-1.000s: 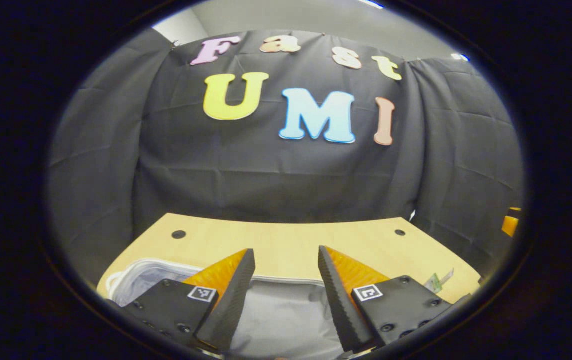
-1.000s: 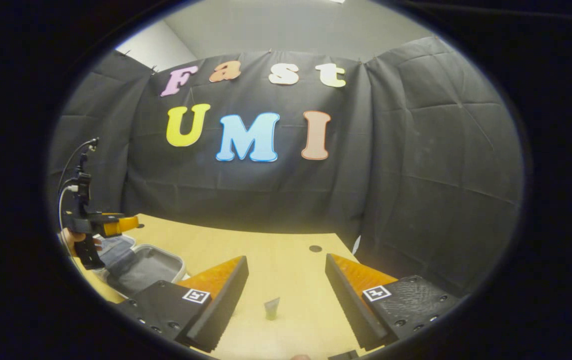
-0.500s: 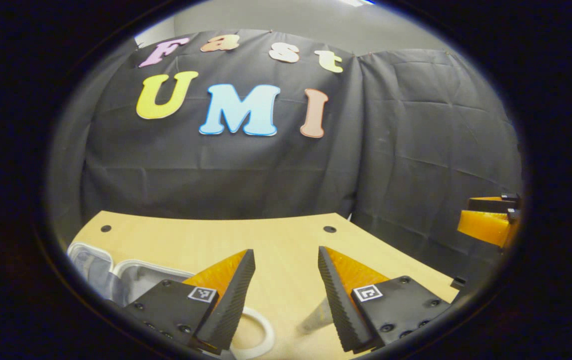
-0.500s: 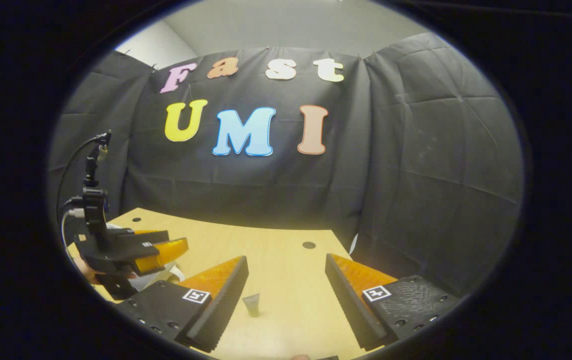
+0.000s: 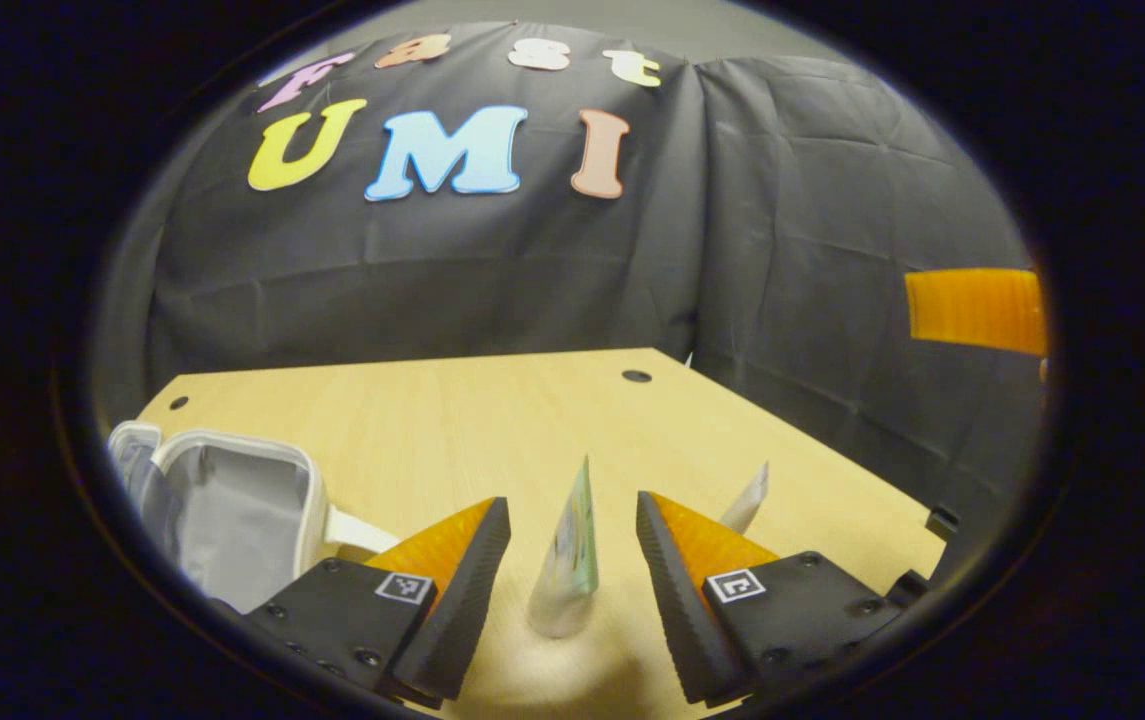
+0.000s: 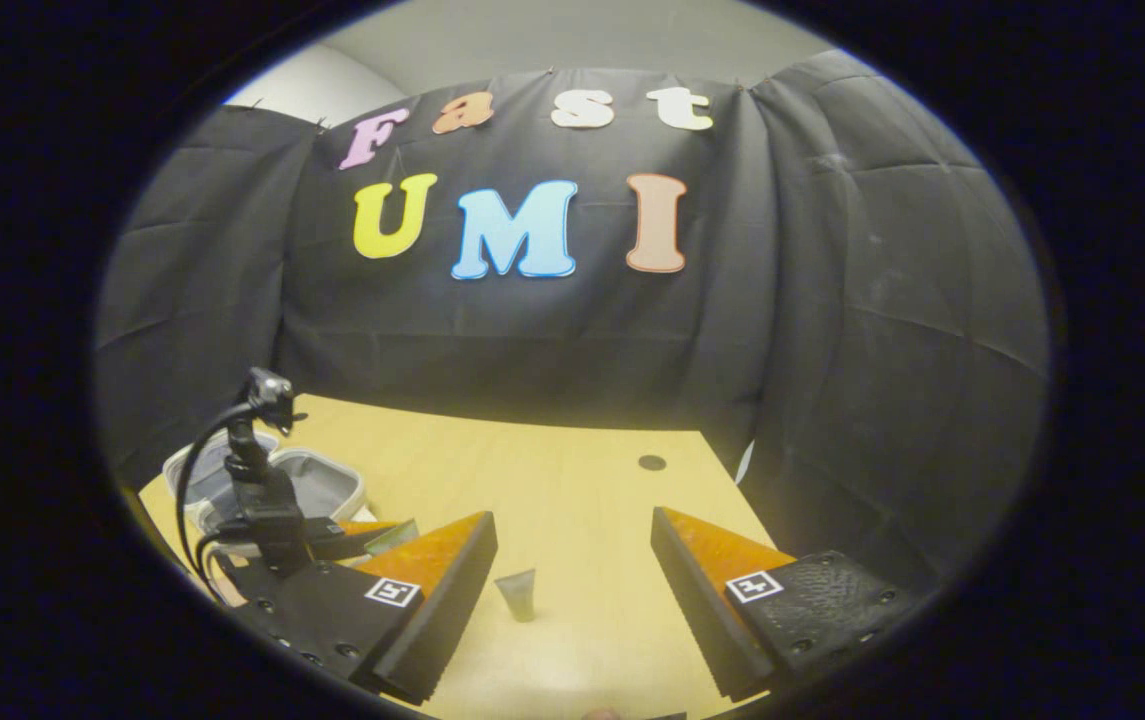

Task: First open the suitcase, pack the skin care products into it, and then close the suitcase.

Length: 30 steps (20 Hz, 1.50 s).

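Observation:
A small suitcase (image 5: pixel 232 500) with a white rim and grey lining lies open at the table's left. A soft tube (image 5: pixel 567 560) with a green label stands cap down between the fingers of my left gripper (image 5: pixel 572 505), which is open, with a gap on both sides of the tube. A second pale tube (image 5: pixel 747 500) pokes up behind its right finger. In the right gripper view, a small grey tube (image 6: pixel 517 595) stands on the table between the spread fingers of my open right gripper (image 6: pixel 573 518). There the left gripper (image 6: pixel 352 530) is low at the left, in front of the suitcase (image 6: pixel 317 485).
The wooden table (image 5: pixel 452 420) has cable holes near its far corners, and its right edge runs close to the black cloth wall. One finger (image 5: pixel 972 310) of the right gripper hangs at the far right of the left gripper view. A cable (image 6: pixel 232 440) rises from the left gripper.
My left gripper has swung right from above the open suitcase and dropped toward the table; the green-label tube now stands between its fingers. The right gripper has barely shifted.

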### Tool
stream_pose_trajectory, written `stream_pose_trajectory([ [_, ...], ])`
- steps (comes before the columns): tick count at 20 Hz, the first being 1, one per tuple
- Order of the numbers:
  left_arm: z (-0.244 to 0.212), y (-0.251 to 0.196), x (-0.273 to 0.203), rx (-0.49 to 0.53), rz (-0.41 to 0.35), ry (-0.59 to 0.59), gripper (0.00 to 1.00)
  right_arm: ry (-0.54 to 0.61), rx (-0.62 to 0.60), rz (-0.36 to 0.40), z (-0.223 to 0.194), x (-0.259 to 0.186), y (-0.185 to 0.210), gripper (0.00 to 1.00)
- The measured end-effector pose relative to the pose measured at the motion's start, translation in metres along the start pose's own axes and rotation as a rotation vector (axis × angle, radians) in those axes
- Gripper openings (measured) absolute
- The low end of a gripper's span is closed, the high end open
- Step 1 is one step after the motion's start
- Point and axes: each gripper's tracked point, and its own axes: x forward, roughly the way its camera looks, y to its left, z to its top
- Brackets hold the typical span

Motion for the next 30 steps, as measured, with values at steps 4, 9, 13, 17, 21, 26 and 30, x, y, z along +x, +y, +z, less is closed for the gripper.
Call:
stream_pose_trajectory([
  [4,-0.029,0.004,0.023,-0.013,0.026,0.064,0.7,0.047,0.016,0.032,-0.022,0.022,0.011,0.95],
  [9,-0.026,0.005,0.024,-0.119,-0.005,0.139,0.43,0.09,0.013,0.053,-0.041,0.042,0.019,0.94],
  [13,0.008,0.005,-0.014,-0.28,-0.049,0.181,0.41,0.167,0.012,0.082,-0.073,0.066,0.03,0.94],
  [17,0.054,0.04,-0.071,-0.297,-0.022,0.156,0.43,0.288,-0.015,0.107,-0.126,0.09,0.044,0.9],
  [21,0.059,0.098,-0.117,-0.339,0.055,0.177,0.41,0.372,-0.016,0.077,-0.159,0.101,0.045,0.64],
  [26,0.02,0.188,-0.138,-0.334,0.188,0.292,0.37,0.442,0.105,0.043,-0.16,0.085,0.062,0.28],
  [30,-0.036,0.24,-0.141,-0.283,0.251,0.497,0.41,0.433,0.217,0.112,-0.129,0.043,0.113,0.26],
])
